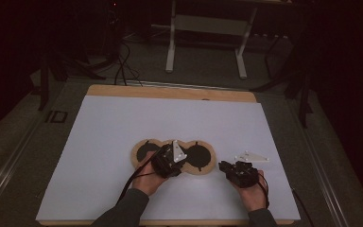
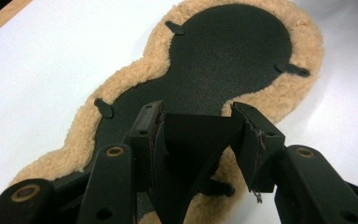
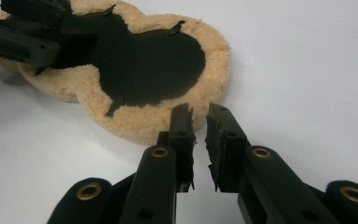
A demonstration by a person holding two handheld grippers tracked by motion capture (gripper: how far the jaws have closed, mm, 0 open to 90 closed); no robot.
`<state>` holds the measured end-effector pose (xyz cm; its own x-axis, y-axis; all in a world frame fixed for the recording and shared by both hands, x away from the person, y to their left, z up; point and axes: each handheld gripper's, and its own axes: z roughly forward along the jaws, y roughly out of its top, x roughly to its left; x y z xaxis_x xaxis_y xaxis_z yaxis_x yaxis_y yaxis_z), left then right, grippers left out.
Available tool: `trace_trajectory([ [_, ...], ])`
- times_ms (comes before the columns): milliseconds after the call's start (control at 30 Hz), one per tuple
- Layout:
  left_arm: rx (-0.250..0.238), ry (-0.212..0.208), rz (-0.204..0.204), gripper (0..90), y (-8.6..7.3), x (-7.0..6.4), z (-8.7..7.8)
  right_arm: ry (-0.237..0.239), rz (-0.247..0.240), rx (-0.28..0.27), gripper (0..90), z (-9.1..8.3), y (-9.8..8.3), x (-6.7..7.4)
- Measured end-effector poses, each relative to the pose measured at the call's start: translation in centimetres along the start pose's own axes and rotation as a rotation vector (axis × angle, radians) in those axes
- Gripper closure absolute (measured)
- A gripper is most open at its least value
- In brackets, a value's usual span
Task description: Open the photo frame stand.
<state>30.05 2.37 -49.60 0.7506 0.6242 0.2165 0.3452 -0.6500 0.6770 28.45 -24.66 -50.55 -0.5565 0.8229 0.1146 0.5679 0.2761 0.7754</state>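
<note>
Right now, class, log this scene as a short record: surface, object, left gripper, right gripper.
surface: white sheet on a wooden table
object: tan fleecy three-lobed pad with a black inlay, lying flat
left gripper: over the pad's middle, jaws around a raised black flap; whether the pads press on it is hard to tell
right gripper: beside the pad's end, jaws nearly together, nothing between them
</note>
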Motion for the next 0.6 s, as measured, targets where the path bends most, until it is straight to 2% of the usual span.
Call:
trace_trajectory([
  [267, 0.02, 0.011, 0.029, 56.3, 0.19, -0.13, 0.17, 0.006, -0.002, 0.008, 77.4, 0.11, -0.01, 0.05],
  [400, 0.027, 0.01, 0.038, 56.2, 0.26, -0.13, 0.26, 0.01, -0.001, 0.01, 73.6, 0.16, -0.02, 0.01],
  [600, 0.055, 0.039, 0.075, 56.9, 0.53, -0.46, 0.44, 0.019, 0.006, 0.021, 66.2, 0.38, -0.06, 0.02],
])
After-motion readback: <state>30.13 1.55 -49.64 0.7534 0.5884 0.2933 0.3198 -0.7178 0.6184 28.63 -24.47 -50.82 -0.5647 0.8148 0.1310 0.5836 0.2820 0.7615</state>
